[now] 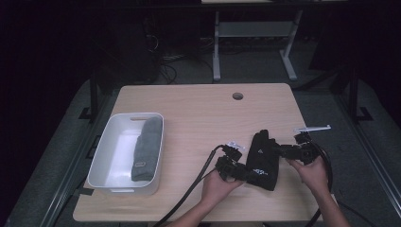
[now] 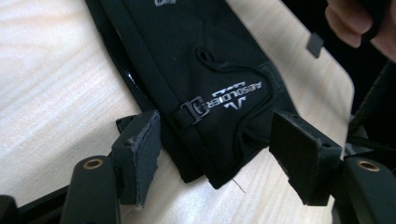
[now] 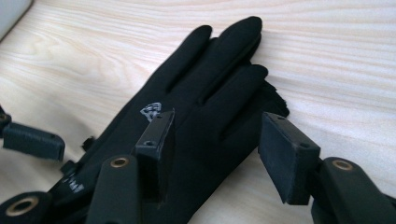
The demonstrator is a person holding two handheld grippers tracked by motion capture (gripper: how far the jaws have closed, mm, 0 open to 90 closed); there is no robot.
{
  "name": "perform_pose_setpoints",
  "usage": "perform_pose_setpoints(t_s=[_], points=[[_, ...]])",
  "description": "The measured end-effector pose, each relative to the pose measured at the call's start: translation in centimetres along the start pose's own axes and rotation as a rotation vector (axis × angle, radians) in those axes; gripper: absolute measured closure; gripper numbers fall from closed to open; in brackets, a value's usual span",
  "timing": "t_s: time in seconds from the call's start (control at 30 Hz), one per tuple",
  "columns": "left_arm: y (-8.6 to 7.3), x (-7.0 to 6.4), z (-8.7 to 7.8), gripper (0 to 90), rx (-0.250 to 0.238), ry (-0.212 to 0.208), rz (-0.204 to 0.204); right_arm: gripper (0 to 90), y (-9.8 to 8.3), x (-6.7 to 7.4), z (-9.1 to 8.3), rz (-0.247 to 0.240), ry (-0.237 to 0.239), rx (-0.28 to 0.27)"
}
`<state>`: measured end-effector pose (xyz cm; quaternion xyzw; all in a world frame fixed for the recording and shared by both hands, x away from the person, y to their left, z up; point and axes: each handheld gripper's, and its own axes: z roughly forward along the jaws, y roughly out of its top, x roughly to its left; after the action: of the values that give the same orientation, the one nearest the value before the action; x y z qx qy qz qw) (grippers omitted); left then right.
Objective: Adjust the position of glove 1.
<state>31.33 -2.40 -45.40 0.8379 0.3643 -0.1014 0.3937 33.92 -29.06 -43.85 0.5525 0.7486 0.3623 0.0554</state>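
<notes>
A pair of black gloves lies flat, one on the other, on the wooden table, right of the middle, fingers pointing away from me. My left gripper sits at the cuff end. In the left gripper view its jaws stand open on either side of the cuff with the white logo, pads clear of the fabric. My right gripper is at the gloves' right side. Its open jaws straddle the gloves' fingers, one jaw above the fabric and one beside it.
A white bin stands at the table's left with a grey knitted glove inside. A round cable hole is near the far edge. A thin white strip lies at the right edge. Cables trail toward me from both grippers.
</notes>
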Motion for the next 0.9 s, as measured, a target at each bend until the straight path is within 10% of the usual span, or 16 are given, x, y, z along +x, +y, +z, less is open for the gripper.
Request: perform_pose_setpoints(t_s=[0.67, 0.9], points=[[0.2, 0.6, 1.4, 65.6, 0.045, 0.034, 0.012, 51.3, -0.1, -0.7, 2.5, 0.051, -0.026, 0.062], [0.2, 0.4, 0.9, 44.1, 0.069, -0.019, -0.03, 44.9, 0.0, -1.2, 2.3, 0.058, -0.02, 0.062]])
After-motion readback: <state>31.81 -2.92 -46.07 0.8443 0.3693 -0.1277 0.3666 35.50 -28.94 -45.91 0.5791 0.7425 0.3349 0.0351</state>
